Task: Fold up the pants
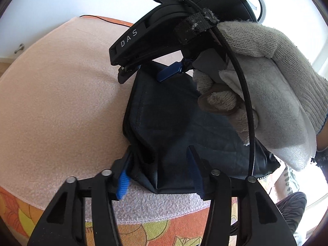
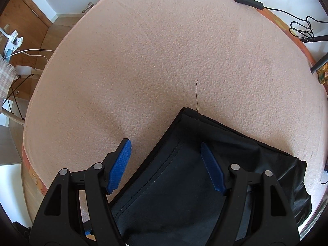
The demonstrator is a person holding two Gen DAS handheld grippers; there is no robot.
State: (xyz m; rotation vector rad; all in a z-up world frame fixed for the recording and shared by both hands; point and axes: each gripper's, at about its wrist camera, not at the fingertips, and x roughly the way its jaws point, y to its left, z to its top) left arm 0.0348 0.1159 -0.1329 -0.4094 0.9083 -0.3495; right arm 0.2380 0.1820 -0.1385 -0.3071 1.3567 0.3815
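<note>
We see the pants (image 2: 184, 184), dark navy/black, lying in a folded bundle on the pink fleece blanket (image 2: 153, 61), toward its near edge. In the right wrist view a stitched seam runs diagonally across the top layer, and a loose thread sticks out from the far corner onto the blanket. In the left wrist view the same pants (image 1: 174, 127) look bunched at the near end, w/ a fold standing up betw. the fingers.

Our left gripper (image 1: 160, 176) has its jaws spread wide, straddling the near end of the bundle; the blue pad on its left finger (image 1: 123, 184) sits just beside the fabric edge, the right one is pressed against the cloth. We can't tell whether any cloth is pinched.

Our right gripper (image 2: 166, 168) is also wide open: left blue pad over bare blanket, right pad over the pants, nothing clamped betw. them. From the left wrist view that gripper (image 1: 149, 69) hovers at the far end of the bundle, held by a gloved hand (image 1: 266, 78) in a grey-white knit glove, w/ a black cable running across it.

Under the blanket there's an orange floral cover (image 1: 143, 231). At the far edge a black cable w/ an inline box (image 2: 249, 2) lies on it. Wooden floor and a white clip (image 2: 12, 41) sit off to the left.
</note>
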